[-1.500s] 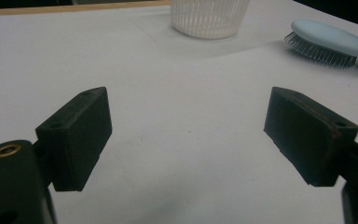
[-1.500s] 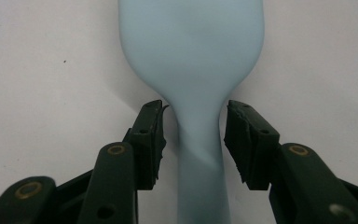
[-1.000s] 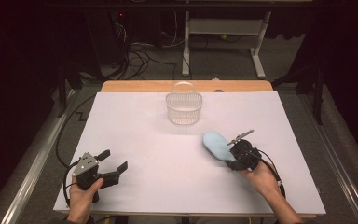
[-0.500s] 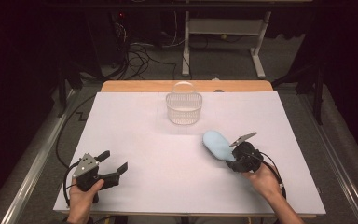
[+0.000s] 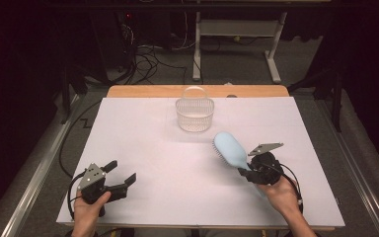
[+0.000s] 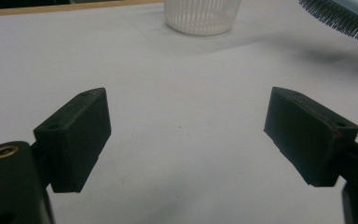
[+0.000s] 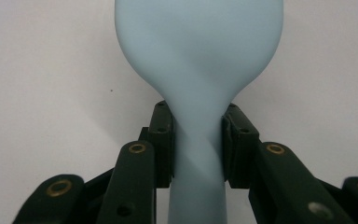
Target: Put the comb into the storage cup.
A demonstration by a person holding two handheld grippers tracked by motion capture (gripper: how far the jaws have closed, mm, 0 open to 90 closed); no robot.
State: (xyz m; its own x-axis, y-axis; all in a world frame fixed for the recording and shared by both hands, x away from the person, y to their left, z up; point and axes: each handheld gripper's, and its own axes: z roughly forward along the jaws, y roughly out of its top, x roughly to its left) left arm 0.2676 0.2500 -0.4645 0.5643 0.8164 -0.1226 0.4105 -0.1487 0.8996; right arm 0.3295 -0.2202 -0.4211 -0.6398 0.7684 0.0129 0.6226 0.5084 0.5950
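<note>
From the high view, the right claw [image 5: 250, 167] grips a light blue hairbrush [image 5: 230, 150] by the neck of its handle, the brush head slanting up and away toward the clear ribbed basket [image 5: 194, 114] that stands near the far middle of the white surface [image 5: 143, 143]. The brush is lifted off the surface, with its bristles showing as a dark fringe along the head's left edge. The right gripper view adds what the overhead camera cannot: both pads press against the narrow neck of the hairbrush [image 7: 198, 60] from either side, the smooth back of the head facing the camera, so the right claw [image 7: 197, 140] is closed to a narrow gap on the handle. The left gripper view shows the left claw [image 6: 186, 135] spread wide with nothing between its jaws, bare white sheet beneath them, the basket [image 6: 201, 16] ahead and the bristles at the upper right corner. In the high view the left claw [image 5: 121, 173] sits low near the front left of the surface, well apart from the brush.
</note>
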